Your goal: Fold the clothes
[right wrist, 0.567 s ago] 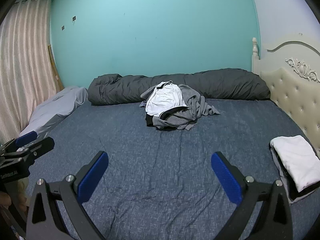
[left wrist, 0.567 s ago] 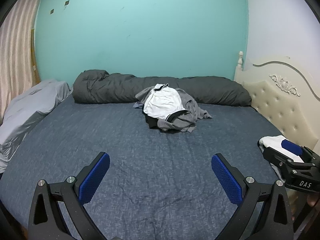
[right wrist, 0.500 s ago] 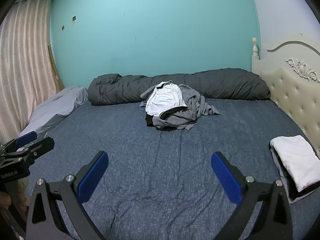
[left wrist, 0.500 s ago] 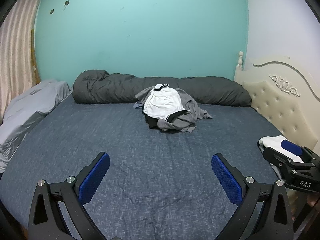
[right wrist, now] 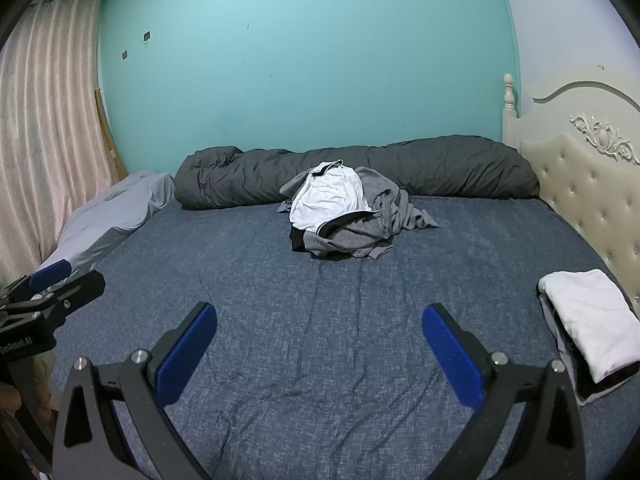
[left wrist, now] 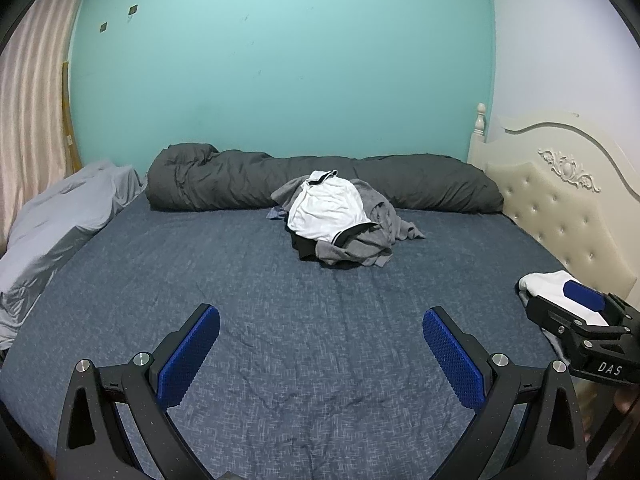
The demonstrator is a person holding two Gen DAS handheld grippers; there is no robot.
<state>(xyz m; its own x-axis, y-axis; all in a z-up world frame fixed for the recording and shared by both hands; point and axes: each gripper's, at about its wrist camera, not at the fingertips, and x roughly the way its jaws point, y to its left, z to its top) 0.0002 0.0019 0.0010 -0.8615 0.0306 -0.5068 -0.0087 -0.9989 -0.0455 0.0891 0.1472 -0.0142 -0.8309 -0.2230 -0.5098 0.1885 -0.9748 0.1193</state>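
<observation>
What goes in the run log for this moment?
left gripper: open, empty | right gripper: open, empty | unfolded pile: mid-bed, untouched | folded stack: by headboard

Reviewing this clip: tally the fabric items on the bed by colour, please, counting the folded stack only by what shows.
White: 2, one garment atop the heap, one folded piece at the right edge
Grey garments in the heap: at least 1, exact number unclear
Black garment under the heap: 1
Dark grey duvet: 1
Light grey bedding: 1
Total: at least 6

The right tongs (left wrist: 588, 320) hide part of the folded white garment (left wrist: 548, 282) in the left wrist view.
</observation>
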